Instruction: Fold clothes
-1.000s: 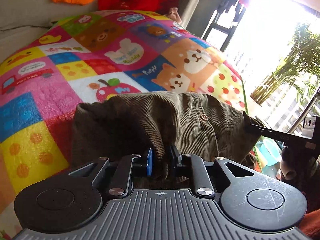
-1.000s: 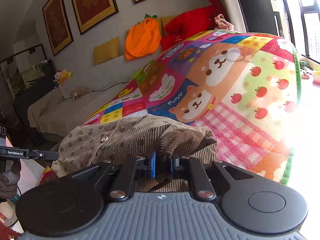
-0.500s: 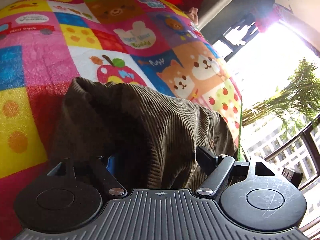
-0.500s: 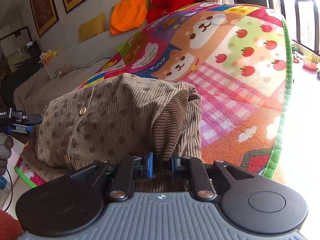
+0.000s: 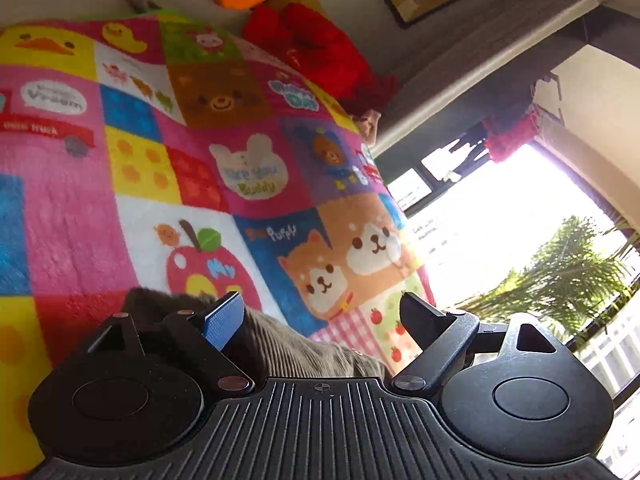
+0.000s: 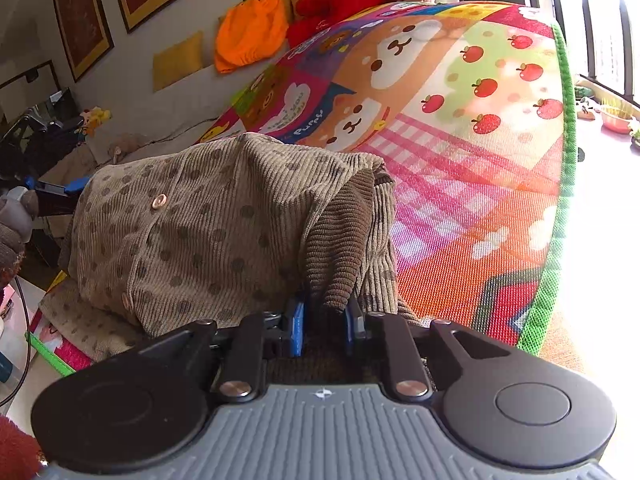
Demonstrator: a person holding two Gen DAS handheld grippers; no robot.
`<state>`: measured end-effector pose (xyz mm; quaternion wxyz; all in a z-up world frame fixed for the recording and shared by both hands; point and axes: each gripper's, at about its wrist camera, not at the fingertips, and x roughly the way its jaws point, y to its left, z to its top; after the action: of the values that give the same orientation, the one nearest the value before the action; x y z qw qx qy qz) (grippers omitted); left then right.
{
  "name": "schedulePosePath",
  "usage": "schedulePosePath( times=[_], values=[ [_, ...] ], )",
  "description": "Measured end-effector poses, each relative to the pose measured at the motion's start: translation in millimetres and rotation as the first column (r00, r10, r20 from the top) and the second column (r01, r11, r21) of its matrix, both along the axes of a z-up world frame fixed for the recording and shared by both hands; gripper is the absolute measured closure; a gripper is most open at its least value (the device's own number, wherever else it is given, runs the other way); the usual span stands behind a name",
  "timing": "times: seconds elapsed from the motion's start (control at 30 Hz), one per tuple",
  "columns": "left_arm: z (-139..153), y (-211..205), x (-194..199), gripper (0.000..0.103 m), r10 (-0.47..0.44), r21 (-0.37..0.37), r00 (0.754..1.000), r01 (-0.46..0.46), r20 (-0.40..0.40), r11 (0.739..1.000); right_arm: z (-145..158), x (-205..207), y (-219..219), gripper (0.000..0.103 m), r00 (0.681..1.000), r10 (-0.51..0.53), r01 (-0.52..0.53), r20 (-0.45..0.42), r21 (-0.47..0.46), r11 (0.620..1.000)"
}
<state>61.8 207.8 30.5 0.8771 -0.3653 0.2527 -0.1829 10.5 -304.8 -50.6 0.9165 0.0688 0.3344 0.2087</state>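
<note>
While left gripper (image 5: 320, 316) jaws just spread, right gripper (image 6: 324, 320) low, pinching corduroy garment (image 6: 224, 232).

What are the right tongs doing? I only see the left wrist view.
Observer: The right tongs are shut on a ribbed fold of the brown cardigan.
Operator: Is the cardigan lying flat?
Observer: No, it is humped up at the near edge of the blanket.
Operator: Which side faces up?
Observer: The dotted side, with its buttons showing.
</note>
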Motion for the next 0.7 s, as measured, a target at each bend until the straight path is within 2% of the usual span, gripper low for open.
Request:
schedulePosePath(
  times=[0.07,0.17,0.27,0.4,0.43,0.5,0.57,0.7],
  values=[
    [10.9,14.0,-14.8,0.01,0.056,0.083,0.998,-0.055,-0.007,0.995,2.1,-0.7,-1.5,0.086,1.0,0.007,-0.007,-0.009,0.007,1.0],
    [24.7,13.3,-35.6,0.008,0.048,0.179,0.999,-0.051,0.02,0.982,15.4,-2.9,-5.6,0.082,0.999,0.039,-0.039,0.006,0.019,0.999],
    [38.1,-12.5,-40.4,0.005,-0.05,0.211,0.996,0.034,0.073,0.977,42.7,-4.6,-11.3,0.071,0.996,0.047,-0.05,0.08,0.033,0.998],
    [45.3,-72.8,-13.7,0.002,-0.216,0.221,0.969,0.186,0.119,0.957,89.4,10.5,-4.5,0.052,0.976,0.05,-0.06,0.213,0.042,0.997],
    [43.0,-88.6,-5.2,0.002,-0.244,0.233,0.963,0.212,0.115,0.949,96.9,17.8,0.8,0.051,0.97,0.059,-0.071,0.235,0.041,0.997],
    [30.2,-116.3,11.6,0.002,-0.287,0.255,0.955,0.259,0.079,0.932,102.6,38.0,13.2,0.051,0.969,0.075,-0.091,0.237,0.057,0.994],
    [9.4,-139.5,25.7,0.002,-0.324,0.273,0.946,0.309,0.008,0.911,95.9,59.4,28.5,0.051,0.973,0.086,-0.099,0.213,0.054,0.994],
    [-38.8,-143.8,26.4,0.002,-0.335,0.351,0.934,0.358,-0.125,0.865,50.5,75.7,54.8,0.051,0.986,0.119,-0.112,0.113,-0.067,0.991]
  ],
)
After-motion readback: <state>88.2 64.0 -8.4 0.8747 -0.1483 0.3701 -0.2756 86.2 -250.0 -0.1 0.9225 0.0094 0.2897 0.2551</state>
